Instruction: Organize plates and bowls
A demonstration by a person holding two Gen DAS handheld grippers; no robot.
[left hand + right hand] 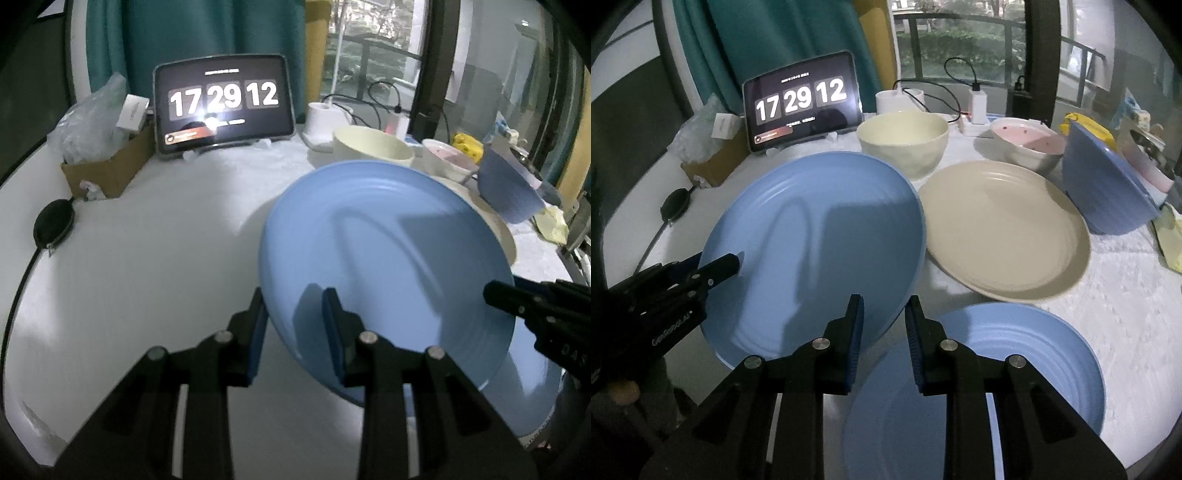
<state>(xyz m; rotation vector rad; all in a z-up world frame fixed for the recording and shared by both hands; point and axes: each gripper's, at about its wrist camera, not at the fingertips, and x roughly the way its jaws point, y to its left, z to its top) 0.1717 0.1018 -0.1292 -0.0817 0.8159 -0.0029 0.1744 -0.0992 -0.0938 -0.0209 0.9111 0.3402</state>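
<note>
The lifted blue plate (816, 236) is tilted, raised off the white table (1108, 314), its lower-left rim clamped by the left gripper (295, 306): one finger sits under the rim, the other on the plate's upper face. In the right wrist view the left gripper (733, 264) enters from the left and its tip lies on the plate's left edge. The right gripper (884, 314) has its jaws parted with a clear gap; the plate's near edge lies at that gap, beside the left finger, but contact cannot be confirmed. In the left wrist view the right gripper (495, 295) shows only as a dark tip at the plate's right rim. Taking the lifted plate as landmark: a second blue plate (1034, 350) lies flat on the table below and to its right, partly under the right gripper. A beige plate (1004, 229) lies flat just right of it, their rims near or overlapping in view. A cream bowl (903, 142) stands behind it; a pink-lined bowl (1028, 146) stands further right; a blue bowl (1104, 192) sits tilted at the far right. A tablet (801, 99) reading 17 29 12 stands behind the lifted plate to the left, with a cardboard box (107, 170) further left.
</note>
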